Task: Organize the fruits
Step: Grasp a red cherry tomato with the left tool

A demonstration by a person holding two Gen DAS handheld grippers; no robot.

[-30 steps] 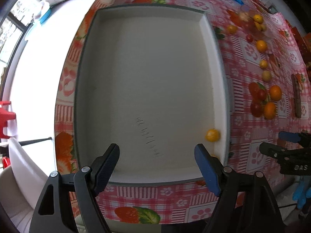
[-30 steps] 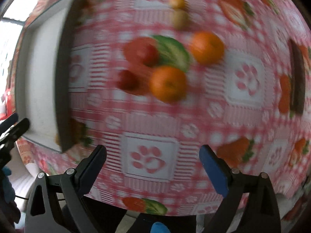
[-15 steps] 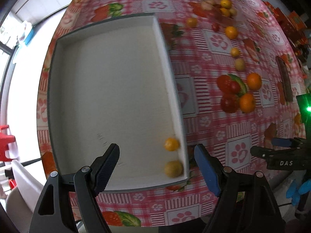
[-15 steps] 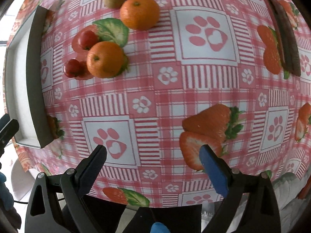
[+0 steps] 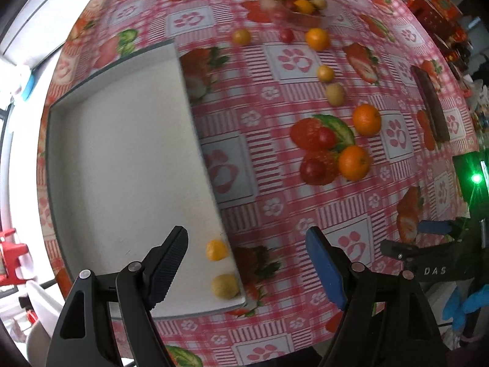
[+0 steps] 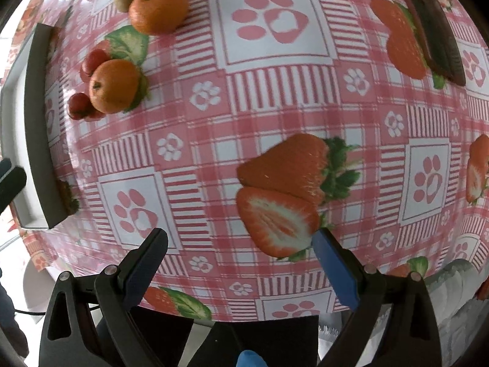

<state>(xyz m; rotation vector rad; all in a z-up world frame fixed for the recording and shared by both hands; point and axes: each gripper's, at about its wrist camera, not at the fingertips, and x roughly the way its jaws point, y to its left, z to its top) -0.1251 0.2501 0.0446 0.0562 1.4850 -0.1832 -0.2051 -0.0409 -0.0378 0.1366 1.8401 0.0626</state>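
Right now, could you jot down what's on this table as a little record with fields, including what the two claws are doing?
surface: table with pink checked strawberry cloth
tray: white tray, at the left in the left wrist view
in tray: small orange fruit and yellowish fruit, near one corner
loose on cloth: two oranges, red fruits, several smaller ones
far end: clear container holding more fruit
left claw: open, empty
right claw: open, empty, over bare cloth

This looks like a home dining spot. The tabletop (image 5: 293,61) wears a pink checked oilcloth printed with strawberries and paw prints, with loose oranges (image 5: 366,119) and other small fruits scattered on it. A red plastic chair (image 5: 10,260) stands beside bright windows (image 5: 27,15).
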